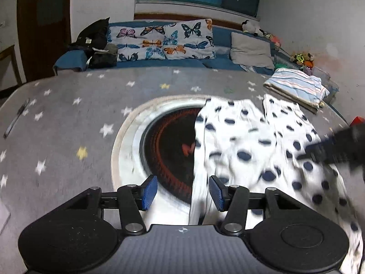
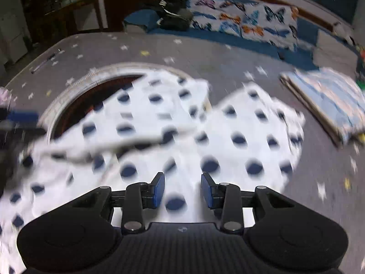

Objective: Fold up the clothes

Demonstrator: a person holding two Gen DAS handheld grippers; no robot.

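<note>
I am looking down both grippers at a grey blanket (image 1: 68,118) printed with small stars and a large round design. The polka-dot garment (image 1: 262,141), white with dark blue spots, lies spread on the blanket over the right part of that round design; it looks like trousers with two legs reaching toward the far side.

My left gripper (image 1: 183,193) stands partly open above the near left edge of the garment. A strip of that edge shows in the gap between its blue pads (image 1: 150,191), but neither pad presses on it. My right gripper (image 2: 182,190) is also partly open, hovering over the middle of the garment with spotted cloth showing between its fingers and nothing held. In the left camera it appears as a dark blur at the right edge.

On the far right of the blanket rests a folded striped cloth (image 1: 298,86). Beyond the blanket are a butterfly pillow (image 1: 164,41), a plain grey pillow (image 1: 251,50) and a heap of dark clothes (image 1: 95,43). A pen (image 1: 16,119) lies on the far left. Both views are smeared.
</note>
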